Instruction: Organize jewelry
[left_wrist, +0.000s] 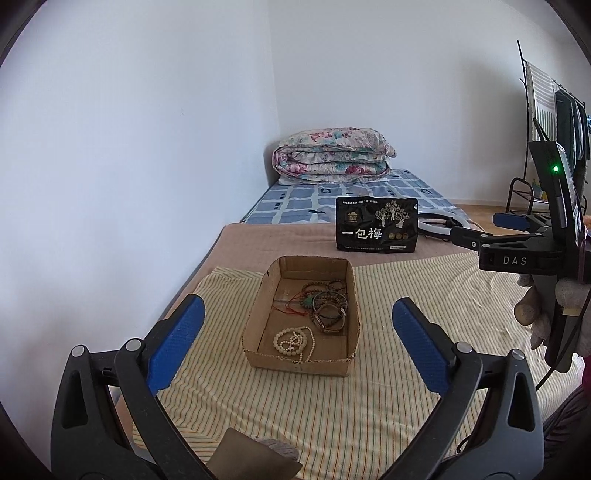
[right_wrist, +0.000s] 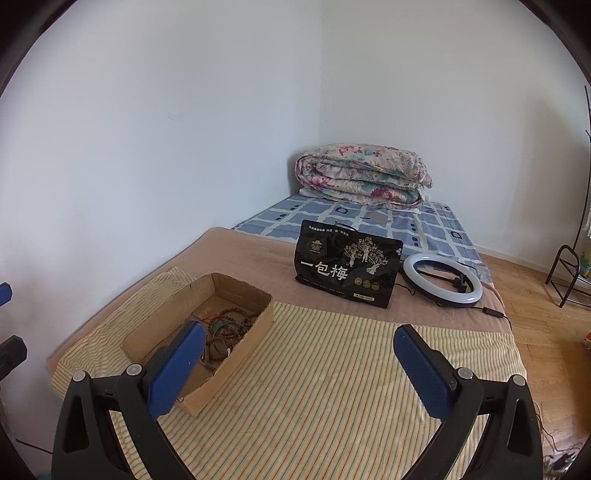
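An open cardboard box (left_wrist: 258, 325) rests on a striped cloth (left_wrist: 332, 406) on the bed. Inside lie a white bead necklace (left_wrist: 293, 341), brown bead bracelets (left_wrist: 325, 290), a green pendant on red cord (left_wrist: 306, 302) and a watch (left_wrist: 330, 319). My left gripper (left_wrist: 299, 314) is open, its blue pads wide apart on either side of the box and nearer the camera, with nothing between them. In the right wrist view the box (right_wrist: 255, 325) lies at the left. My right gripper (right_wrist: 299, 345) is open and empty over the striped cloth (right_wrist: 314, 369), its left pad overlapping the box. From the left wrist camera the right gripper appears side-on at the right edge, one pad (left_wrist: 511, 220) showing.
A black snack bag (left_wrist: 376, 225) stands beyond the box on the tan blanket (left_wrist: 258, 240). A ring light (right_wrist: 441, 280) lies to its right. A folded floral quilt (left_wrist: 332, 155) sits at the bed's far end by the wall. A clothes rack (left_wrist: 554, 122) stands at the right.
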